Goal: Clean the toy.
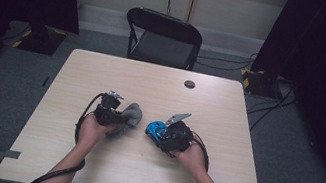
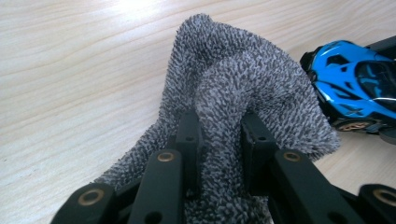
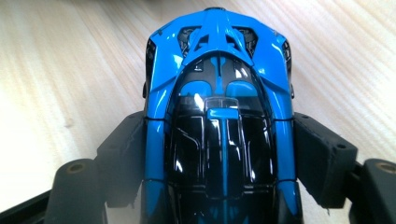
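Observation:
A grey terry cloth [image 1: 132, 114] lies bunched near the middle of the wooden table [image 1: 103, 76]. My left gripper [image 1: 123, 119] is shut on it. In the left gripper view the two black jaws pinch a fold of the cloth [image 2: 233, 84] at the left gripper [image 2: 219, 135]. A blue and black toy car [image 1: 155, 130] sits just right of the cloth. My right gripper [image 1: 159, 134] is shut on the car's sides. In the right gripper view the car [image 3: 219, 84] points away, with a pad [image 3: 322, 154] against each flank at the right gripper [image 3: 219, 144]. The car [image 2: 350, 84] rests close beside the cloth.
A black folding chair [image 1: 162, 38] stands beyond the table's far edge. A small dark round cap [image 1: 189, 84] sits in the tabletop at the far right. Cables [image 1: 270, 105] trail on the floor to the right. Dark curtains hang at both sides.

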Tool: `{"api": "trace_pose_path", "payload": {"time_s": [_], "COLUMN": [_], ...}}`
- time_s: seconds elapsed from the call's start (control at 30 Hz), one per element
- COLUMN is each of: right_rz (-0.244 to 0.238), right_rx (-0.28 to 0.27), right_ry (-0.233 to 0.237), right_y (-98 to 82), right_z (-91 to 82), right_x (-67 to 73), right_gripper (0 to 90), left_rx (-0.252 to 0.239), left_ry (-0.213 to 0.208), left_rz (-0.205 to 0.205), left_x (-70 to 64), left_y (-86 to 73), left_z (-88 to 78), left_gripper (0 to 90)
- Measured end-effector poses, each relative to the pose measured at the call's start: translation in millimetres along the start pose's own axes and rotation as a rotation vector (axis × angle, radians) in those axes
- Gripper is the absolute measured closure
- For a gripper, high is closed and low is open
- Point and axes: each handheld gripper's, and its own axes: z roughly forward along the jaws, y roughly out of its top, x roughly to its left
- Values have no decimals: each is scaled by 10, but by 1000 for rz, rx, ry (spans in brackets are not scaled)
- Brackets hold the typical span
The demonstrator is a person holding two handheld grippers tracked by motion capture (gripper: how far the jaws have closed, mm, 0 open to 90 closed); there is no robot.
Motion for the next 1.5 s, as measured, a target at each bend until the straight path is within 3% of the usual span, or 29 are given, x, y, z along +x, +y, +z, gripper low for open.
{"api": "trace_pose_path", "payload": {"time_s": [0.17,0.37,0.53,0.67,0.83,1.0,1.5], "right_rz": [-3,-25,-63,-83,-76,-75,-20], "right_rx": [-18,-27,-24,-20,-34,-22,-9], "right_ry": [6,22,49,56,48,40,7], "right_y": [44,76,128,160,185,191,136], "right_z": [-114,-204,-218,-198,-220,-234,-226], "right_x": [-11,30,146,201,182,152,7], "right_gripper": [264,263,263,263,264,264,264], "left_rx": [3,-19,-26,-4,31,32,29], "left_ry": [-10,9,0,-30,-62,-79,-137], "left_rz": [11,8,-24,30,70,100,111], "left_x": [-71,-133,-175,-279,-314,-324,-370], "left_y": [44,163,294,353,333,307,168], "left_z": [34,76,90,94,94,46,-66], "left_gripper": [729,731,734,740,742,743,746]}}
